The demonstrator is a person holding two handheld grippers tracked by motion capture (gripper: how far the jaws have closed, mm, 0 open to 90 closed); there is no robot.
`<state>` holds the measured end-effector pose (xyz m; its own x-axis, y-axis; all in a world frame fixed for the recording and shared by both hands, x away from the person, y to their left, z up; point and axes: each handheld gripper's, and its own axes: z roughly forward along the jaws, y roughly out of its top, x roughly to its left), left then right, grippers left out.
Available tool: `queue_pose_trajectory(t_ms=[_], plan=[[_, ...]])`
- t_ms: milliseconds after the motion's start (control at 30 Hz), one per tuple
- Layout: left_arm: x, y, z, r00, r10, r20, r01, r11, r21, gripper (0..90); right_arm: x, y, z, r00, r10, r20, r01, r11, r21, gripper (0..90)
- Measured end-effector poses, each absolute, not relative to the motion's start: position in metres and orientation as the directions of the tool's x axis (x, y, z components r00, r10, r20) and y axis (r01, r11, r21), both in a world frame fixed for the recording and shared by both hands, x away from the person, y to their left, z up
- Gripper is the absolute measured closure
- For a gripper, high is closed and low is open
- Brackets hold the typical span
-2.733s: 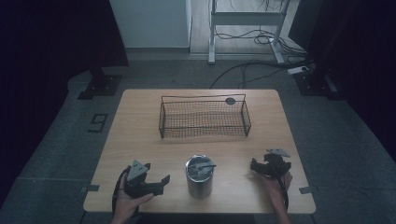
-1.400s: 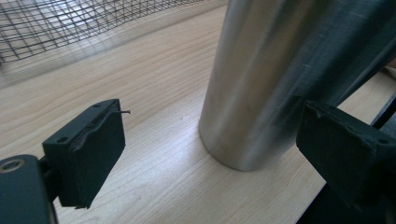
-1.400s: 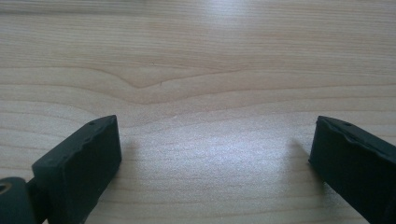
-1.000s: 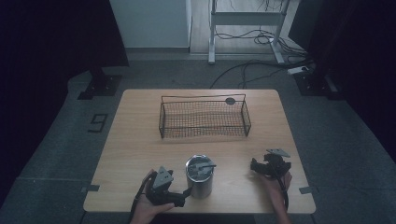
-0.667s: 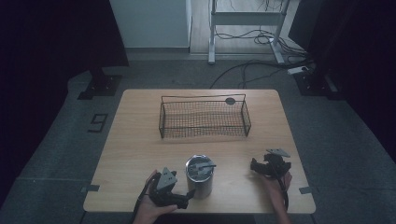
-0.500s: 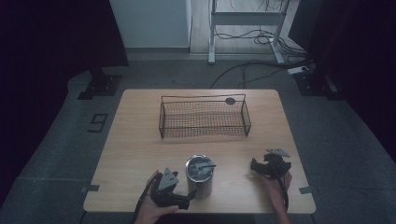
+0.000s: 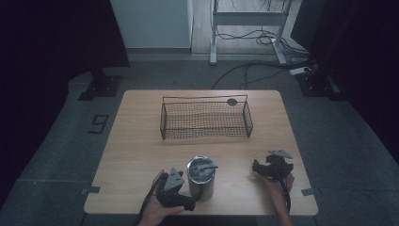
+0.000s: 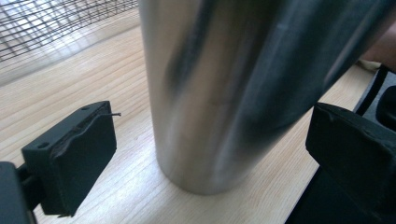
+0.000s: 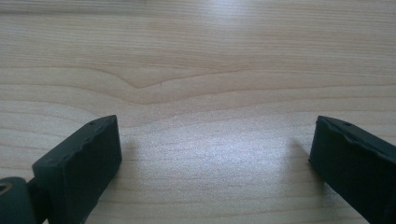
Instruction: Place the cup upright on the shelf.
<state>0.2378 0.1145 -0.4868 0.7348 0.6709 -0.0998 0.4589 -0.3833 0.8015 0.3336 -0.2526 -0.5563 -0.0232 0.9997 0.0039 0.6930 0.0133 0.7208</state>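
Observation:
A shiny steel cup (image 7: 201,178) stands upright near the table's front edge, with a utensil lying across its mouth. My left gripper (image 7: 190,203) is low at the cup's front left side. In the left gripper view the cup (image 8: 219,93) rises between my two black jaws, which stand wide apart on either side of its base, and my left gripper (image 8: 210,156) is open. My right gripper (image 7: 258,167) rests to the right of the cup, pointing left. In the right gripper view it (image 9: 212,154) is open over bare wood.
A black wire basket (image 7: 205,117) sits across the middle of the wooden table (image 7: 141,146), with a small dark disc (image 7: 232,101) at its back right rim. The basket mesh (image 8: 56,23) lies beyond the cup. A dark floor with cables surrounds the table.
My left gripper has moved right from the table's front left to the cup and now has its jaws around the cup's base. The right gripper has stayed put.

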Motion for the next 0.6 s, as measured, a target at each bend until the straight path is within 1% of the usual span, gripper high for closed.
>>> queue_pose_trajectory(t_ms=[333,500,600], plan=[[0.245,0.094,-0.488,0.757,0.650,-0.062,0.426,-0.420,0.802,0.0,0.334,-0.253,-0.556,-0.023,1.000,0.004,0.693,0.013,0.721,1.9],[0.249,0.090,-0.485,0.757,0.651,-0.050,0.412,-0.416,0.811,0.0,0.334,-0.253,-0.556,-0.023,1.000,0.004,0.693,0.013,0.721,1.9],[0.251,0.088,-0.483,0.768,0.638,-0.043,0.386,-0.409,0.827,0.0,0.334,-0.253,-0.556,-0.023,1.000,0.004,0.693,0.013,0.721,1.9]])
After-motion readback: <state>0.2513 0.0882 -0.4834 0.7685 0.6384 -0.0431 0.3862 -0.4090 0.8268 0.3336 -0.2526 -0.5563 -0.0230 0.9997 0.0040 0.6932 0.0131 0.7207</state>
